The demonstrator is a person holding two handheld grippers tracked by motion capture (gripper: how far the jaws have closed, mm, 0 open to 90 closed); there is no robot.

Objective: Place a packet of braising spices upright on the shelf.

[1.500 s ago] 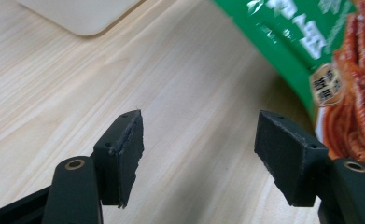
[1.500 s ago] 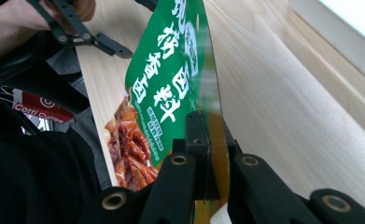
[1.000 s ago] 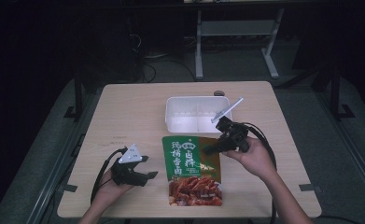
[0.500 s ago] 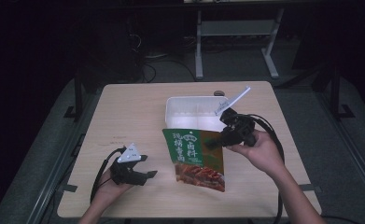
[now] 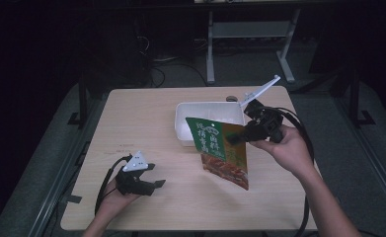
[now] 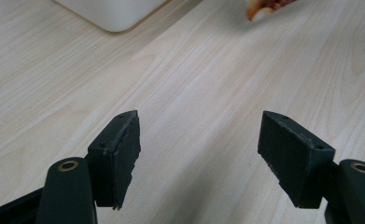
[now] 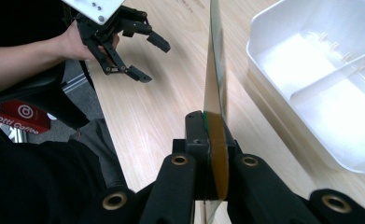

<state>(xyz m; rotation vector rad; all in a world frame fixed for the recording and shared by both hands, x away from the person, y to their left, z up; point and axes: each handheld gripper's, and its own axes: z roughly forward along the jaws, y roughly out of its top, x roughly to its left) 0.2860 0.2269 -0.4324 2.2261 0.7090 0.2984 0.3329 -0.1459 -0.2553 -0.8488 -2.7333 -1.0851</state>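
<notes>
R gripper: jaws pressed tight on edge of food pouch, pinching it mid-side; pouch off the worktop, hanging edge-on from the jaws, long axis slanting down and away twd the near side, green printed end up, food-photo end low. In right gripper view pouch runs straight out ahead of the jaws as a thin sheet. White divided container lies just beyond and beside the jaws, open top, part hidden by pouch upper corner; judged the likely drop spot, so R hand is far the nearer. L gripper: jaws spread, nothing betw. them, low over bare wood, well apart from pouch; container corner far ahead of them. Nothing seen betw. pouch and container; container's near wall is the one obstacle.
</notes>
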